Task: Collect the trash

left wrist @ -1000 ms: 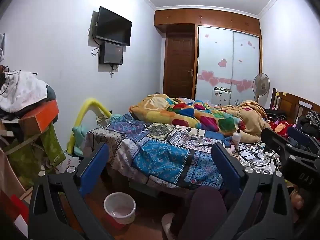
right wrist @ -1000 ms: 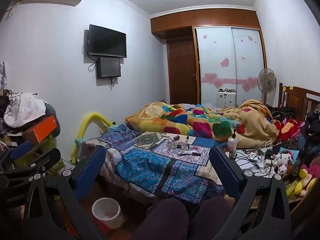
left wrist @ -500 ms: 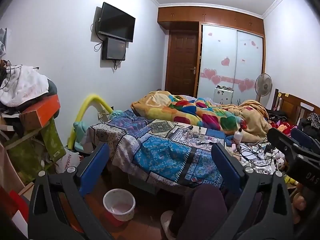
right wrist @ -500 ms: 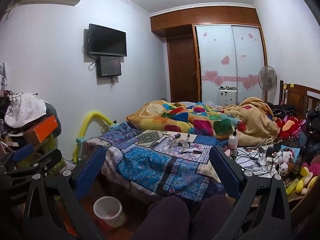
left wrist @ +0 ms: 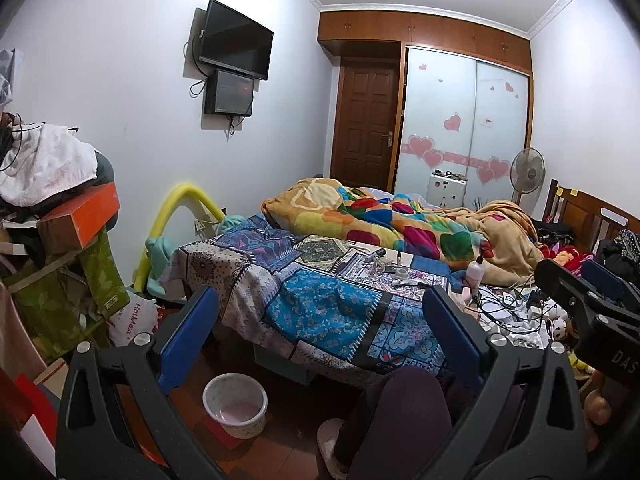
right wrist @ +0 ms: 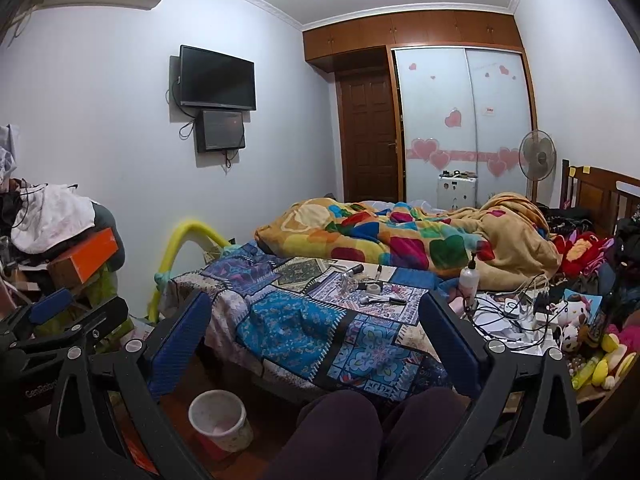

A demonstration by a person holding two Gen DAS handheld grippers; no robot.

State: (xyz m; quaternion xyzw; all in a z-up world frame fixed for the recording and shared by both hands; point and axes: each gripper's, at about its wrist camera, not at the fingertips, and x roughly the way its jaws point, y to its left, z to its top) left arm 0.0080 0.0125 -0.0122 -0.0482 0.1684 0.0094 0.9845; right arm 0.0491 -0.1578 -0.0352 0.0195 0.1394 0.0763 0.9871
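A small white bin (left wrist: 235, 404) (right wrist: 219, 419) stands on the brown floor in front of the bed. Small loose items (left wrist: 390, 270) (right wrist: 374, 290) lie scattered on the patterned cover, with a white pump bottle (left wrist: 475, 270) (right wrist: 469, 276) to their right. My left gripper (left wrist: 320, 320) is open and holds nothing, raised well short of the bed. My right gripper (right wrist: 316, 326) is open too, beside it; its dark body (left wrist: 588, 308) shows at the right of the left wrist view, and the left gripper's body (right wrist: 60, 324) at the left of the right wrist view.
A person's legs in dark trousers (left wrist: 396, 420) (right wrist: 340, 432) sit below the grippers. A patchwork-covered bed (left wrist: 320, 304) with a colourful blanket (left wrist: 400, 228) fills the middle. Piled boxes and clothes (left wrist: 52, 216) crowd the left; cables and toys (right wrist: 560, 312) the right.
Both cameras have tilted upward and drifted slightly, so the bed and bin sit lower in view. Both grippers stay open; nothing was picked up.
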